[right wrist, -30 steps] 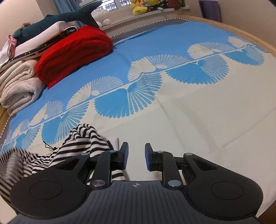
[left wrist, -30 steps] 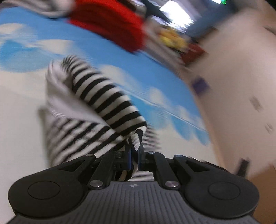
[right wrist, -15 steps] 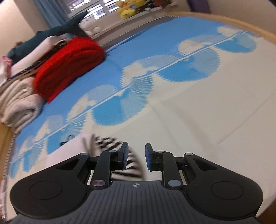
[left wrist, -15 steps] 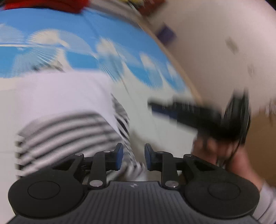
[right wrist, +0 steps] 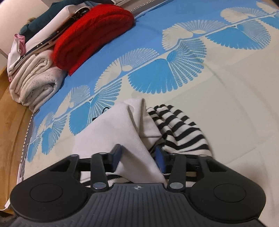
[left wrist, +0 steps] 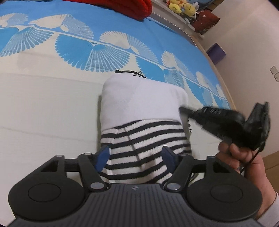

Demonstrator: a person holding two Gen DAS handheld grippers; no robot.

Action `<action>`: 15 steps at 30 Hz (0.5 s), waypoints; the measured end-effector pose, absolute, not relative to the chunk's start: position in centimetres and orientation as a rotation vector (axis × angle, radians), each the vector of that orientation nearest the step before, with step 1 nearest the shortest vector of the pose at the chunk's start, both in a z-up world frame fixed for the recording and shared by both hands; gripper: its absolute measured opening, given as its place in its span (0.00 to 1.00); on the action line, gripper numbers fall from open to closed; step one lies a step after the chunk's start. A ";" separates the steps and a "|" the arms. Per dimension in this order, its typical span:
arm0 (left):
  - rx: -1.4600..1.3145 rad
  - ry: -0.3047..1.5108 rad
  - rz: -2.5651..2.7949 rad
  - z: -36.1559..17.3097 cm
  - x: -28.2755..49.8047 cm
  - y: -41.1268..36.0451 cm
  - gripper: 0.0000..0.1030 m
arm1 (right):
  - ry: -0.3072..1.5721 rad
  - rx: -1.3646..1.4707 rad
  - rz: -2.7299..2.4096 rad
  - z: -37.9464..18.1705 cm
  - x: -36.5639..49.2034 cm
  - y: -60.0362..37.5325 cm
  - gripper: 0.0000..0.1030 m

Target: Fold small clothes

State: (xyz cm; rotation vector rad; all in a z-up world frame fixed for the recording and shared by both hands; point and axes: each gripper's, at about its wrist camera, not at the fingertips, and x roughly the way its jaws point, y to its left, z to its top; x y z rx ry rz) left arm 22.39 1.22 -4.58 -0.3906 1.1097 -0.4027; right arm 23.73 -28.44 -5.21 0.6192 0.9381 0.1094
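Observation:
A small garment with a white part and black-and-white stripes [left wrist: 139,111] lies folded on the blue-and-cream bed cover [left wrist: 43,108]. My left gripper [left wrist: 136,157] is open, its fingers wide apart over the striped near end. My right gripper [right wrist: 138,157] is open with the white fabric [right wrist: 111,132] bunched between its fingers; the striped part [right wrist: 181,131] lies to its right. In the left wrist view the right gripper [left wrist: 218,118] shows blurred at the garment's right edge, held by a hand [left wrist: 244,157].
A red folded blanket [right wrist: 90,33] and a stack of cream and white linens [right wrist: 34,76] lie at the far left of the bed. The wooden bed frame [right wrist: 10,122] runs along the left. Plush toys [left wrist: 183,7] sit on a shelf by the wall.
My left gripper let go of the striped garment and opened wide; the garment now lies folded flat. My right gripper moved in onto the white part and opened wider.

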 end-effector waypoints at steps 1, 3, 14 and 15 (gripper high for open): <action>-0.391 1.113 -0.410 -4.9 22.6 1.1 0.70 | 0.885 0.621 0.111 -4.4 23.4 -28.5 0.01; -0.365 1.126 -0.427 -5.1 22.2 0.8 0.72 | 0.774 0.671 0.126 -3.0 22.6 -29.8 0.00; -0.006 1.233 -0.446 -8.9 21.7 -4.5 0.84 | 0.945 0.471 -0.089 -5.9 23.9 -31.4 0.00; -0.014 1.235 -0.446 -9.1 21.8 -4.3 0.85 | 0.949 0.434 -0.088 -6.0 24.0 -30.8 0.00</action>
